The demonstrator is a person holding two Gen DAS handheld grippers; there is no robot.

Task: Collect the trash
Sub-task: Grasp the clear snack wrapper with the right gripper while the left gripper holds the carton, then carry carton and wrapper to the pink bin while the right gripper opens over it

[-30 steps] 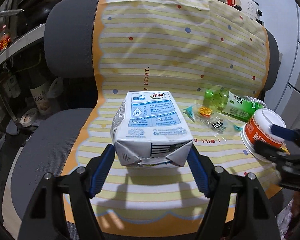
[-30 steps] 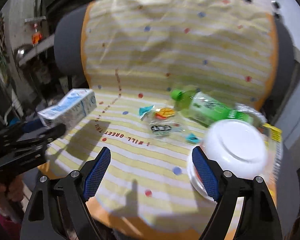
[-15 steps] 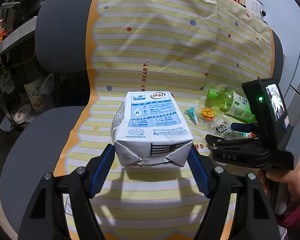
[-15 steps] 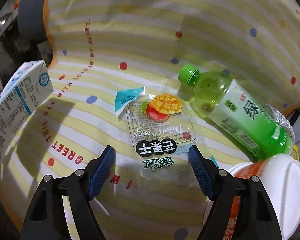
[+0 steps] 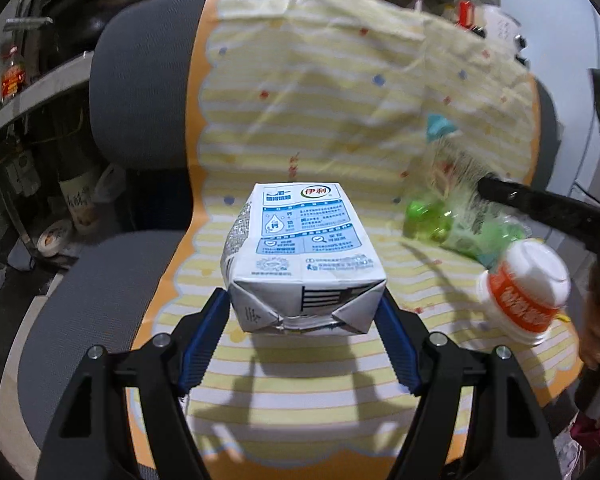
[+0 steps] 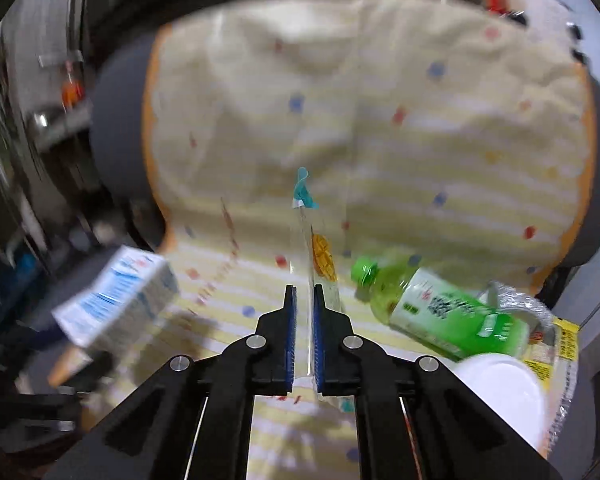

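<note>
two grippers are in my views, and each has a piece of trash. my left gripper (image 5: 304, 320) has its blue pads pressed against the two sides of a white and blue milk carton (image 5: 300, 256), which lies on its side between them with its folded end facing the camera, clear of the cloth below judging by the shadow under it. from the right wrist view i see the same carton at the left edge, blurred, held by the other tool.

my right gripper (image 6: 303, 340) is closing its jaws, and they are nearly together with a clear plastic snack wrapper (image 6: 320, 256) pinched between the pads; the wrapper stands up edge-on from the jaws, showing a mango print and a teal corner at its top. in the left wrist view it is a blurred streak beside the black finger of the right tool.

everything sits on a grey office chair (image 5: 140, 92) draped with a yellow striped cloth (image 5: 320, 100) dotted in red and blue. on the seat to the right lies a green tea bottle (image 6: 440, 308) on its side, cap pointing left, and near it an upturned orange and white cup (image 5: 528, 292). a person's hand (image 5: 598, 328) shows at the right edge of the left view.
</note>
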